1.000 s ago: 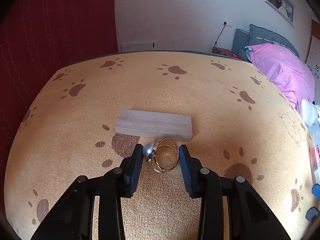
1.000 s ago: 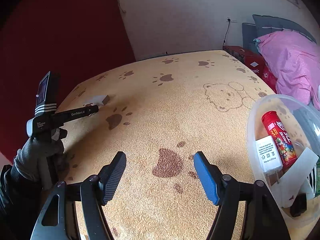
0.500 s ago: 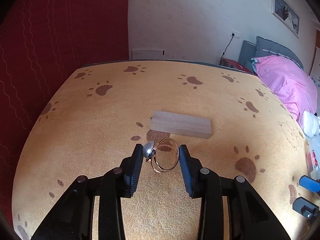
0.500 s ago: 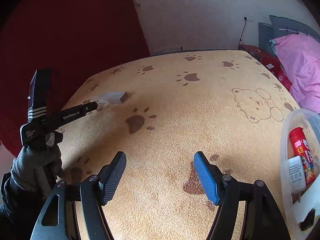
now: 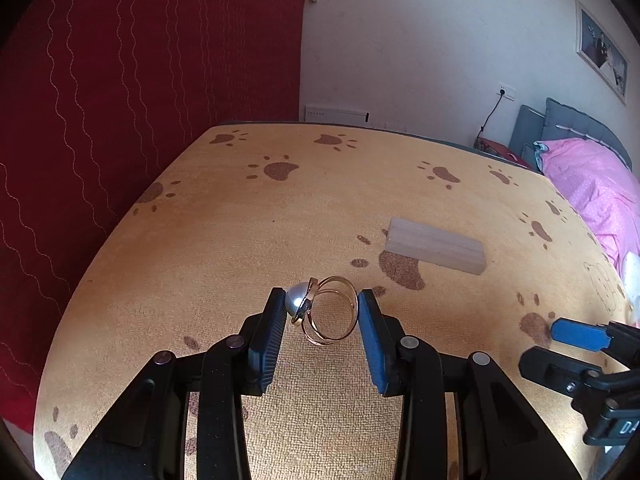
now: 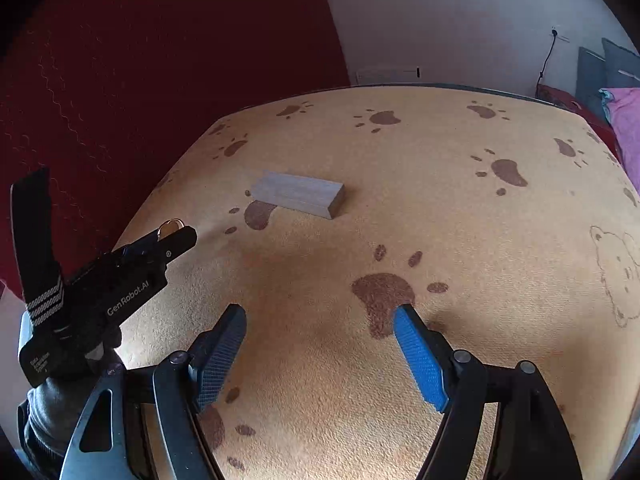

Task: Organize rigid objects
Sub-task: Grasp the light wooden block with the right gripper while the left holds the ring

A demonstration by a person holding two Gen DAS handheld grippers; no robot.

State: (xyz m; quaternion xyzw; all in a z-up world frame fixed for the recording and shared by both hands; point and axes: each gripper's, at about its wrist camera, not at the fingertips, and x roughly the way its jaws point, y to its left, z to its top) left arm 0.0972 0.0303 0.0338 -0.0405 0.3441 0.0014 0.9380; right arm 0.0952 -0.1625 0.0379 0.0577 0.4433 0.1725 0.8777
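Above paw-print cloth, left gripper clamped pearl ring, lifted clear. Wooden block lay just beyond. Right gripper hung apart, empty. Advice: steady squeeze, slow carry; thin wire band could twist or slip.

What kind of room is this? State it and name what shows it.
Most likely a home bedroom: a bed with pink bedding and a grey headboard stands by the wall, a framed picture hangs above it, and the work surface is a paw-print cloth.
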